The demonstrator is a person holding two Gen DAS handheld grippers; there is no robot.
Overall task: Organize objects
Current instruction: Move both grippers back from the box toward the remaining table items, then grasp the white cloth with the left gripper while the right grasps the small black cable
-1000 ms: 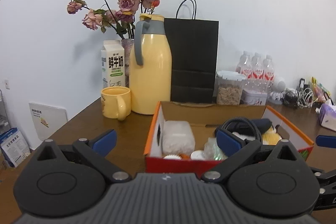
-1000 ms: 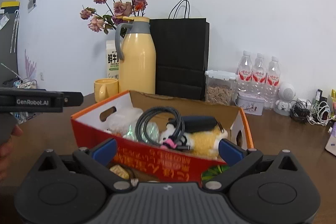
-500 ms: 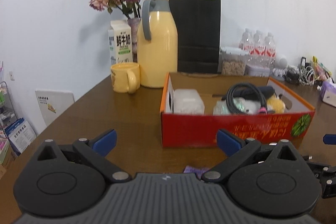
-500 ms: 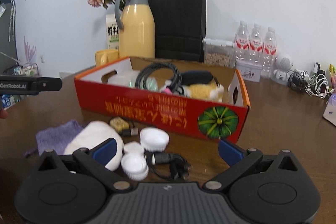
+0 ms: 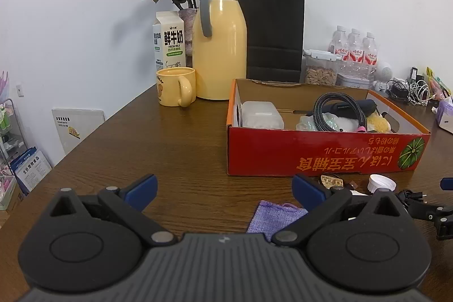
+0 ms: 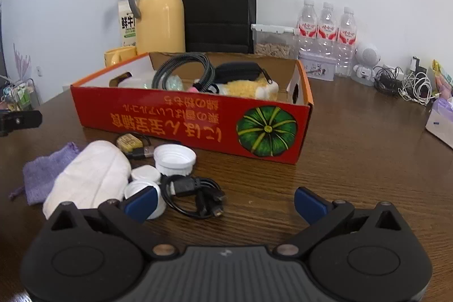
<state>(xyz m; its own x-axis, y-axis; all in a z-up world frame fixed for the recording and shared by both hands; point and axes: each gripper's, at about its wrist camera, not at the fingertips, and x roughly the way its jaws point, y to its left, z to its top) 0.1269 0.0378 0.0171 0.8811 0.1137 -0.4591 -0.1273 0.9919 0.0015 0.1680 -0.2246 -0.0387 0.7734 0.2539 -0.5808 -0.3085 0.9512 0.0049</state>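
Observation:
A red cardboard box (image 6: 198, 118) (image 5: 325, 157) holds a coiled cable (image 6: 181, 67), a black pouch (image 6: 240, 70), a yellow plush and a plastic container (image 5: 260, 115). In front of it lie a purple cloth (image 6: 42, 174) (image 5: 277, 217), a white cloth (image 6: 90, 171), white caps (image 6: 174, 157), a small yellow item (image 6: 128, 142) and a black USB cable (image 6: 195, 194). My right gripper (image 6: 223, 203) is open and empty, just short of the cable and caps. My left gripper (image 5: 223, 188) is open and empty above bare table left of the box.
Behind the box stand a yellow thermos (image 5: 219, 47), yellow mug (image 5: 175, 87), milk carton (image 5: 168, 41), black paper bag (image 5: 274, 30), snack jar (image 5: 321, 67) and water bottles (image 6: 325, 33). Cables and a white speaker (image 6: 365, 61) lie far right. The table edge is at left.
Both grippers have pulled back and away from the box. The loose items in front of the box have come into view. Both stay open.

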